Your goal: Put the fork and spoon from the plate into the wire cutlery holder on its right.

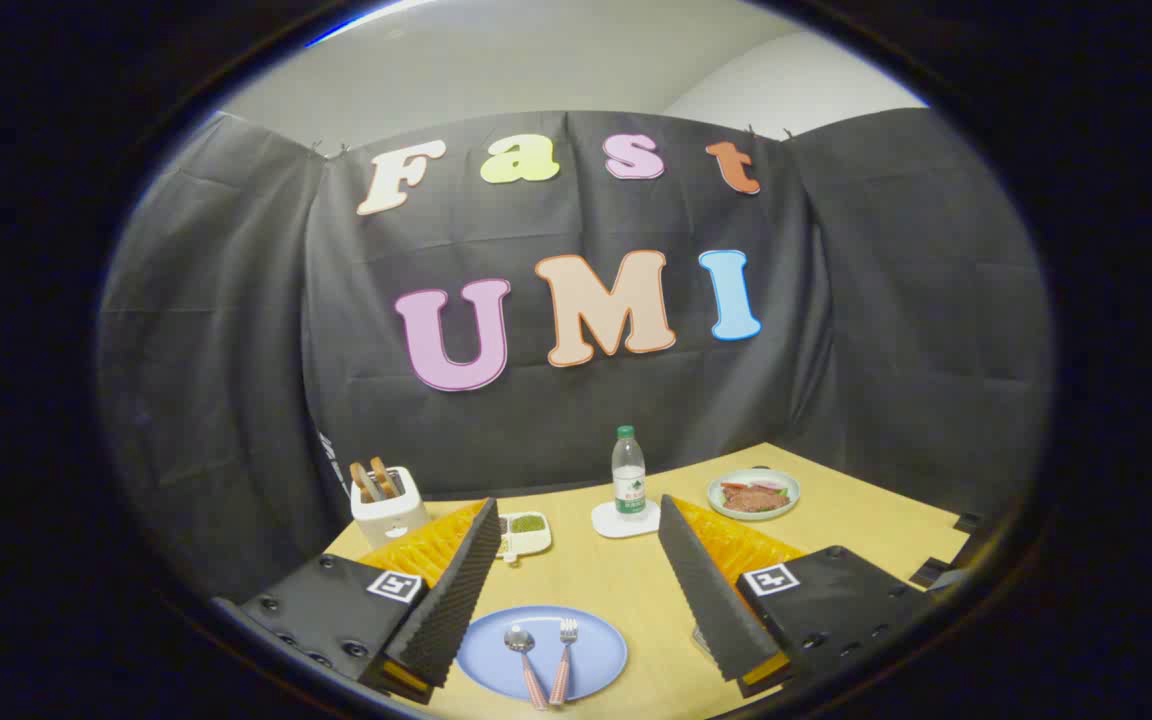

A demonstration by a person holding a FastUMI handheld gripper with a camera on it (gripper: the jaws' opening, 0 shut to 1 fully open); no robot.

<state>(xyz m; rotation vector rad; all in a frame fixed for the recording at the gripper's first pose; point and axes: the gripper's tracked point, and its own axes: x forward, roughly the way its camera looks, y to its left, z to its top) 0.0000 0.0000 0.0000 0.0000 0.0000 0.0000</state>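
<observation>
Gripper wide open, nothing held; its two fingers rise from the lower left and lower right of the frame, spread well apart over a yellow wooden table.

Between the fingers, at bottom centre: one blue plate. On it, one spoon on the left and one fork on the right, side by side, heads pointing away, striped pink handles running toward the bottom edge. Neither fingertip touches the plate's contents; the left finger overlaps the plate's left rim in the view.

Wire cutlery holder: just a small bit of wire peeks out at the inner edge of the right finger, right of the plate; mostly hidden, cannot tell more.

Counted further back:
- One white toaster, centre left, two slices of toast sticking up from it.
- One small white divided tray with something green in it, just beyond the left finger's tip.
- One clear water bottle with green cap, upright on one white coaster, frame centre.
- One pale green plate of food, right of the bottle, red and brown food on it.

Black cloth booth wall behind the table.
</observation>
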